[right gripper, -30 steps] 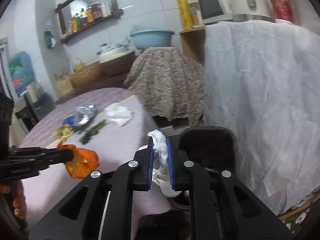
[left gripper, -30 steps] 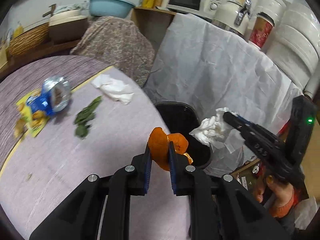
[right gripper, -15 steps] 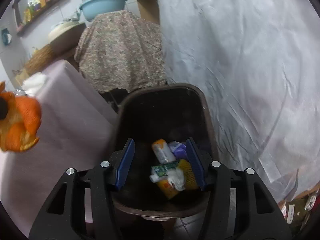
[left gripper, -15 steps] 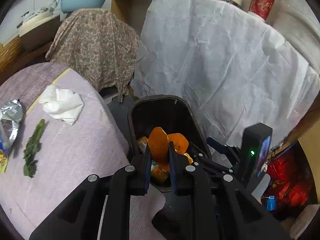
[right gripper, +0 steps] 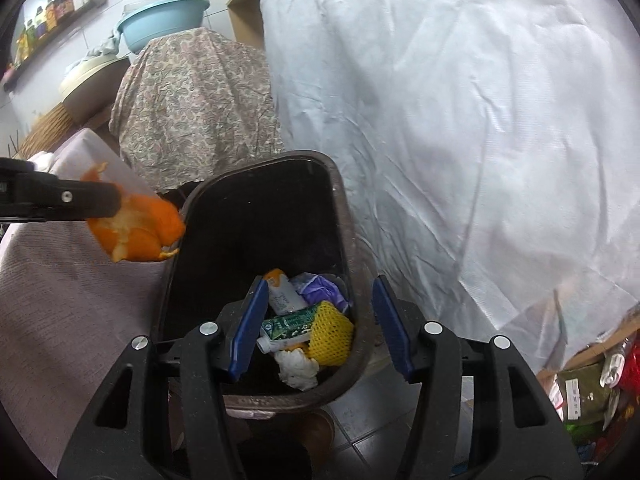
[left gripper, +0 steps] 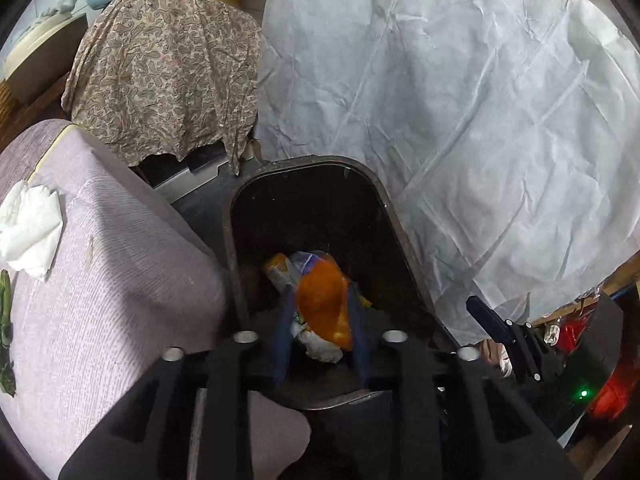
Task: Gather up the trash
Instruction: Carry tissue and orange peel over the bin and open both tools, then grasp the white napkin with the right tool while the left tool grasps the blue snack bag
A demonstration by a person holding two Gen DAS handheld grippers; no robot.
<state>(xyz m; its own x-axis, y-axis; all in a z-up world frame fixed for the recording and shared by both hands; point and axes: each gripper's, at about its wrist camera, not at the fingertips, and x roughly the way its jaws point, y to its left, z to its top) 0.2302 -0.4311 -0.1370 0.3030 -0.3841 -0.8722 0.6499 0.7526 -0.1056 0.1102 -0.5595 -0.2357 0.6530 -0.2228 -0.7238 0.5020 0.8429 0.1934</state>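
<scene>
A dark trash bin [left gripper: 236, 240] [right gripper: 344, 216] stands beside the purple-clothed table [left gripper: 120, 280]. My left gripper [left gripper: 320, 320] hovers over the bin with its blue jaws spread; the orange peel [left gripper: 324, 308] sits loosely between them, and in the right wrist view the peel [right gripper: 136, 232] hangs at the tip over the bin's left rim. My right gripper [right gripper: 320, 328] is open and empty above the bin. Inside lie a crumpled white tissue [right gripper: 298, 368], a yellow net [right gripper: 332, 332], a green carton [right gripper: 288, 324] and other wrappers.
On the table lie a white tissue [left gripper: 28, 228] and green leaves [left gripper: 6, 332]. A paisley-covered object [left gripper: 168, 80] and a white sheet [left gripper: 460, 120] stand behind the bin. Red bags and boxes [right gripper: 584, 384] clutter the floor at right.
Both grippers moved from the table over the bin. My right gripper opened and the white tissue dropped in. My left gripper's jaws have spread around the orange peel.
</scene>
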